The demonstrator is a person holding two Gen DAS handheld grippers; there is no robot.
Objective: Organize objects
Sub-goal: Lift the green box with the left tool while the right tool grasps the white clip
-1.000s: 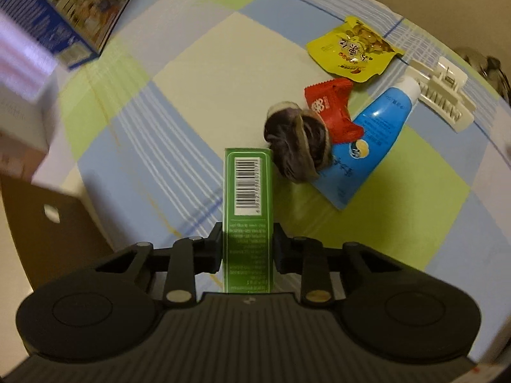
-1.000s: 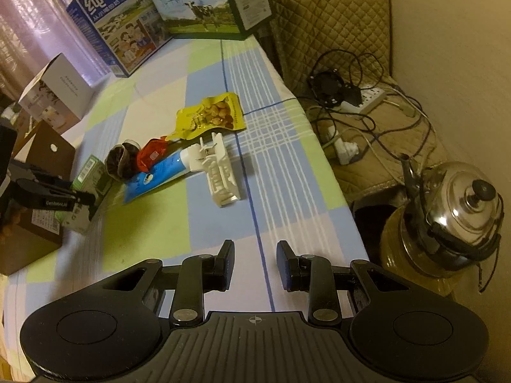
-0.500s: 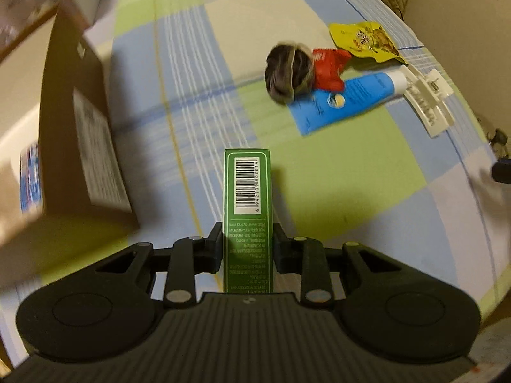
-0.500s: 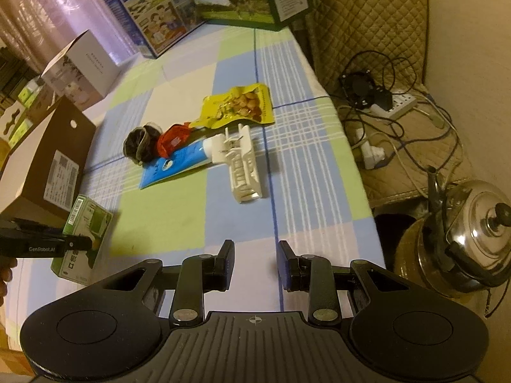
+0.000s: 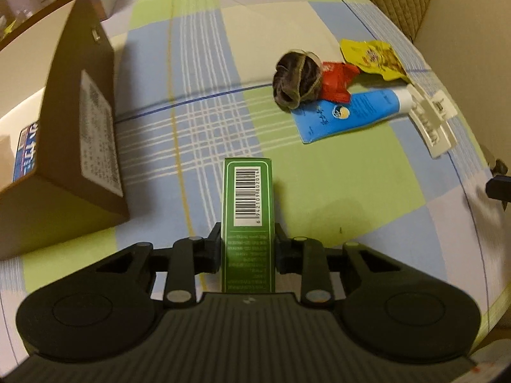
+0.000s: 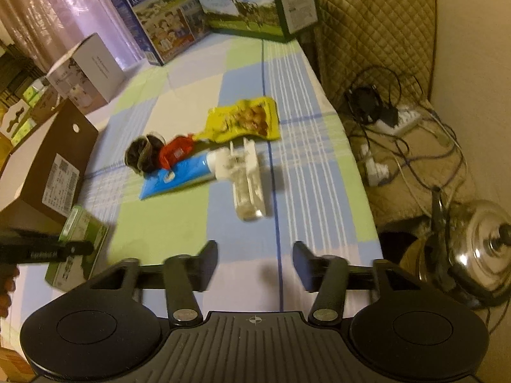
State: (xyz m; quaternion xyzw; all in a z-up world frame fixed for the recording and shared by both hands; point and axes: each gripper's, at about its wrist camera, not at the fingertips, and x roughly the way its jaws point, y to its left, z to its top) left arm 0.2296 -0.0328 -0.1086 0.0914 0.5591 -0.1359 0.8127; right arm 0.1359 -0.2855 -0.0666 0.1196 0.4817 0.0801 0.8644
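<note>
At the far left a brown cardboard box [image 5: 80, 146] stands on the checked tablecloth [image 5: 335, 185]. Just right of it, the left gripper [image 5: 247, 249] clamps a green carton [image 5: 247, 210] — barcode side up, over the near part of the cloth. Farther right lie a dark hair scrunchie [image 5: 295, 79], a red packet [image 5: 335, 79], a blue tube [image 5: 348, 113], a yellow snack pouch [image 5: 373, 59] and a white clip [image 5: 431, 124]. The right gripper [image 6: 255, 266] has just been opening — nothing between its jaws.

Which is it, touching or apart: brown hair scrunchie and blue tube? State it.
Touching. The left wrist view shows the brown hair scrunchie lying over the blue tube's flat end.
</note>
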